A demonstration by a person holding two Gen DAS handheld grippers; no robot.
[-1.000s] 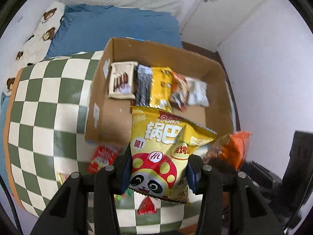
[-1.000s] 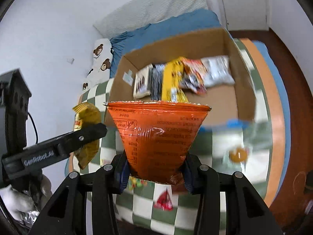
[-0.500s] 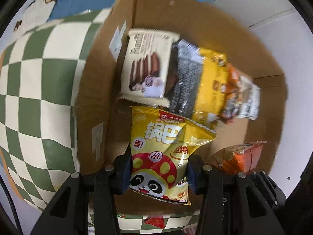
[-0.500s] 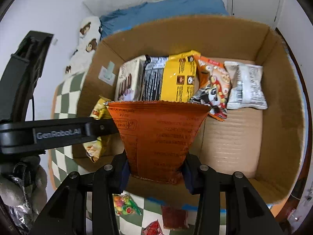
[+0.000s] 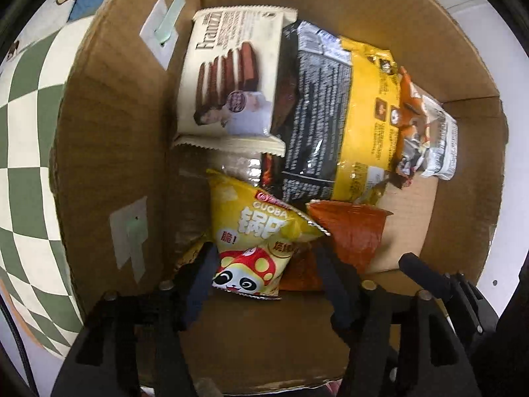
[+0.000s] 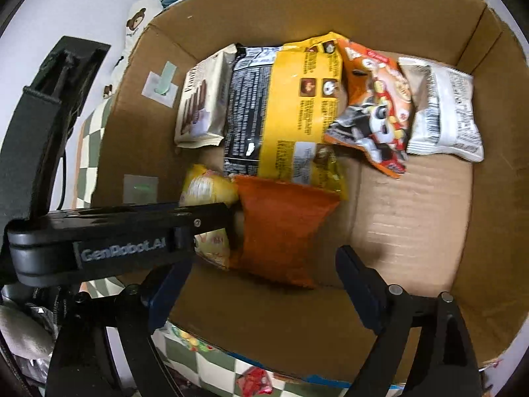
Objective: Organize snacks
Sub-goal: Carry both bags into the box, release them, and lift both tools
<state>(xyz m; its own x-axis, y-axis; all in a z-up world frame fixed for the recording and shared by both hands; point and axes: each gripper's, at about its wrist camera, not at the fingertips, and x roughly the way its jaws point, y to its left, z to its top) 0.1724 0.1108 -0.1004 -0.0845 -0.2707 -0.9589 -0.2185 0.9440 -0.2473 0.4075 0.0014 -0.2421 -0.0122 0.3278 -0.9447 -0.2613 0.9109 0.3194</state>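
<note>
Left wrist view: my left gripper [image 5: 264, 264] sits low inside the box [image 5: 109, 139], jaws spread wide, the yellow bag [image 5: 254, 241] between them. Its lower corners look close to both fingers but I cannot tell if they touch — it seems to lie loose on the box floor. Just right of it, touching, lies the orange bag [image 5: 350, 231]. Behind them a row of packs leans along the far wall: wafer pack [image 5: 231, 76] at left, then a black-and-yellow pack [image 5: 337, 115], then an orange panda pack [image 5: 410, 112] and a white pack [image 5: 443, 142] at far right. Checkered cloth [image 5: 23, 125] shows outside the box on the left.

Right wrist view: my right gripper [image 6: 261, 287] is also inside the box [image 6: 413, 225], jaws wide apart, holding nothing. The orange bag [image 6: 281, 231] lies flat on the floor just ahead of the fingers, clear of both. The yellow bag [image 6: 208, 195] is pressed to its left side, partly hidden by my left gripper's finger [image 6: 132, 231], which crosses in from the left. Same back row here — wafer pack [image 6: 201, 106], black-and-yellow pack [image 6: 284, 106], panda pack [image 6: 373, 106], white pack [image 6: 443, 112]. The right half of the floor is bare cardboard.
</note>
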